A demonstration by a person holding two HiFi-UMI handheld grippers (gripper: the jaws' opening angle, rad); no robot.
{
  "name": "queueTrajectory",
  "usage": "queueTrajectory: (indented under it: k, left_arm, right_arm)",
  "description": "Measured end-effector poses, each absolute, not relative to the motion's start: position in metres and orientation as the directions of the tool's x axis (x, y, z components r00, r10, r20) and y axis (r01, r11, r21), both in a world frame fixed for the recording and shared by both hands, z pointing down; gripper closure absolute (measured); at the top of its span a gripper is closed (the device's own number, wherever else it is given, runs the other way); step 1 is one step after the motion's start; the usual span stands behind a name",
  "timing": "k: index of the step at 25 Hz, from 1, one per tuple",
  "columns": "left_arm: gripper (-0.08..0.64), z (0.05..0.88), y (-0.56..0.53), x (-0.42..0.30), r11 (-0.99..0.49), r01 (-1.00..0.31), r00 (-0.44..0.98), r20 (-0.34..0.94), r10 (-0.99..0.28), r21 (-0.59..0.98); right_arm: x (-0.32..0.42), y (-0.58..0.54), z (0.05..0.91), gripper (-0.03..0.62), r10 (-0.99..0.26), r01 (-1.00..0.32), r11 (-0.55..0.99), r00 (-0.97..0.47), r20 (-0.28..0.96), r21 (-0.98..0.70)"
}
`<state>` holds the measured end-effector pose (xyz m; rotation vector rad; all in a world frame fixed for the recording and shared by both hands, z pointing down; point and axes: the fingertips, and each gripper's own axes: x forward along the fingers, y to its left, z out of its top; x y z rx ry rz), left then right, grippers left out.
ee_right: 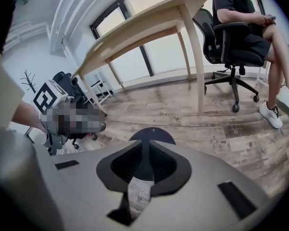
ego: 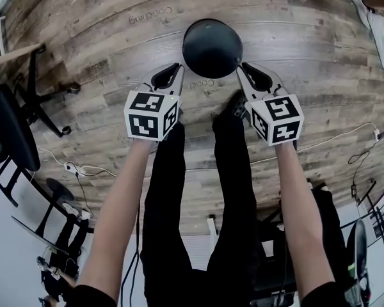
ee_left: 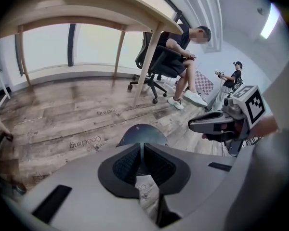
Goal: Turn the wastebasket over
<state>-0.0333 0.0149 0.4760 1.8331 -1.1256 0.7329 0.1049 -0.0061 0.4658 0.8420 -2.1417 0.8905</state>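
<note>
My left gripper and right gripper, jaws pressed together on nothing, flank the wastebasket. I judge this the approach; next the 2 must spread to grip it.

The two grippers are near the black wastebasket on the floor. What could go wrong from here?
With jaws shut, the left gripper and right gripper can only push the wastebasket from its sides; it may slip out and roll across the wood floor. It could also tip onto the shoe close behind it.
</note>
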Motion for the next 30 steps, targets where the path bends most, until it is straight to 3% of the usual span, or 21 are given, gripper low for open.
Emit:
queueTrajectory:
  k: [2, 4, 6, 8, 16, 23, 30]
  left_arm:
    - [0.537, 0.487, 0.013, -0.038, -0.242, -0.902, 0.428, 0.808, -0.405, 0.357]
    - [0.477, 0.499, 0.014, -0.042, -0.242, -0.901, 0.431, 0.814, -0.390, 0.361]
    - [0.468, 0.511, 0.015, -0.044, -0.242, -0.901, 0.430, 0.821, -0.375, 0.361]
    - [0.457, 0.522, 0.016, -0.044, -0.236, -0.899, 0.433, 0.824, -0.365, 0.368]
    - [0.323, 0.565, 0.010, -0.036, -0.208, -0.885, 0.466, 0.818, -0.338, 0.418]
    - [0.253, 0.585, 0.000, -0.024, -0.194, -0.856, 0.518, 0.800, -0.302, 0.480]
    - [0.229, 0.604, -0.003, -0.021, -0.123, -0.859, 0.510, 0.809, -0.290, 0.497]
  right_arm:
    - [0.104, -0.010, 0.478, 0.555, -0.299, -0.754, 0.567, -0.563, 0.771, -0.331]
    - [0.104, -0.013, 0.489, 0.554, -0.294, -0.754, 0.569, -0.558, 0.776, -0.327]
    - [0.104, -0.015, 0.499, 0.551, -0.288, -0.756, 0.557, -0.564, 0.774, -0.343]
    - [0.105, -0.015, 0.509, 0.484, -0.275, -0.757, 0.544, -0.569, 0.775, -0.362]
    - [0.114, -0.020, 0.557, 0.347, -0.236, -0.775, 0.512, -0.542, 0.806, -0.371]
    - [0.108, -0.041, 0.582, 0.324, -0.229, -0.788, 0.490, -0.528, 0.817, -0.372]
    - [0.102, -0.037, 0.598, 0.298, -0.205, -0.775, 0.530, -0.510, 0.835, -0.344]
